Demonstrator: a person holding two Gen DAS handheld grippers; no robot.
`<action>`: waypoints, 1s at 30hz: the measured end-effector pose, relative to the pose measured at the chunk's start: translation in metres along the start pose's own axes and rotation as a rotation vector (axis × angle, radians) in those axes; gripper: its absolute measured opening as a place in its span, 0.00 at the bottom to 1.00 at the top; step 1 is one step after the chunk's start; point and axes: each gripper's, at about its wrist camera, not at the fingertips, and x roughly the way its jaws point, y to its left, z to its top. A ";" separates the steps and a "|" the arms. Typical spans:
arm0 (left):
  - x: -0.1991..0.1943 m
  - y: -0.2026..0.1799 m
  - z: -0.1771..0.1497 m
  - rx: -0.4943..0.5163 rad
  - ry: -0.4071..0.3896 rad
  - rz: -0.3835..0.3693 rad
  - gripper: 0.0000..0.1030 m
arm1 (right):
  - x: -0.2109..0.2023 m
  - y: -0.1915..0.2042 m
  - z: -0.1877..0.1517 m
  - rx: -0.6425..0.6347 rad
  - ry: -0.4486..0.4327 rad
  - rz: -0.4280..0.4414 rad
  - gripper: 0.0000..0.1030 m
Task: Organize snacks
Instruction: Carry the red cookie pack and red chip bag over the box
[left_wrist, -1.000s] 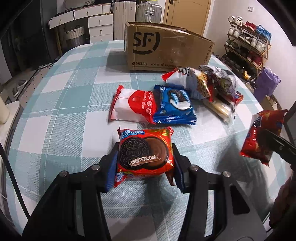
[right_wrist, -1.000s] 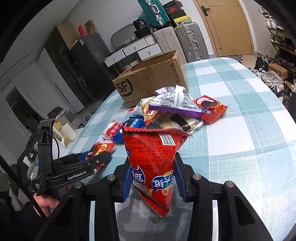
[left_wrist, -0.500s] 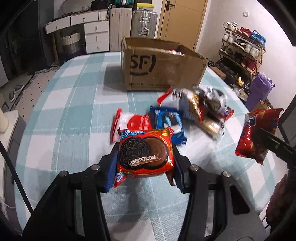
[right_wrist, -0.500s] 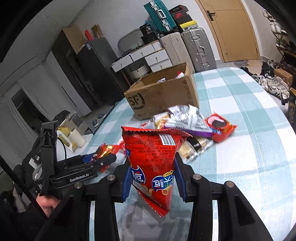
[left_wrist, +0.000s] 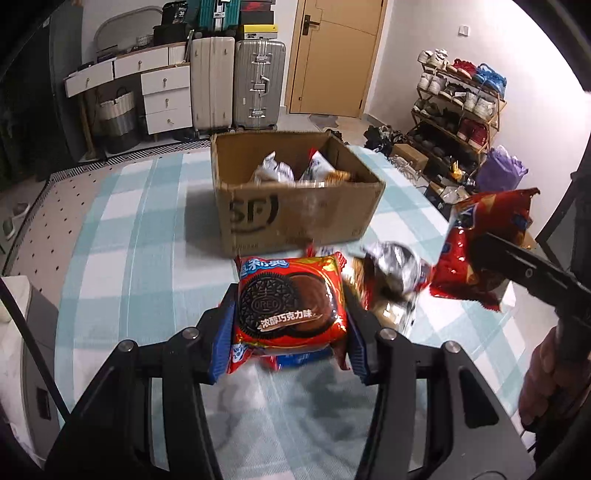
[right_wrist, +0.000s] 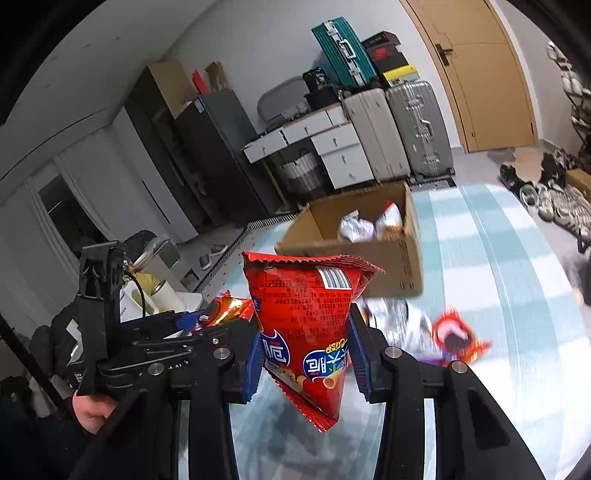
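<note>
Dim indoor light, heavy motion blur, fisheye bending, dark vignetted corners

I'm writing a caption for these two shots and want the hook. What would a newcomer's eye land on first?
First, the red Oreo pack clamped flat in the left gripper, front and centre. Next, the red crisp bag pinched in the right gripper, hanging with its print upside down. Behind both, on the checked tablecloth, stands the open SF cardboard box with a few snacks already inside.
</note>
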 end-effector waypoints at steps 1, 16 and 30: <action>0.000 0.000 0.006 -0.001 -0.001 -0.004 0.47 | 0.002 0.000 0.006 0.003 -0.001 0.005 0.39; 0.009 0.012 0.111 -0.015 0.018 -0.043 0.47 | 0.038 0.002 0.102 -0.025 -0.014 -0.001 0.39; 0.049 0.017 0.185 -0.021 0.026 -0.015 0.47 | 0.089 -0.005 0.166 -0.067 0.020 -0.048 0.39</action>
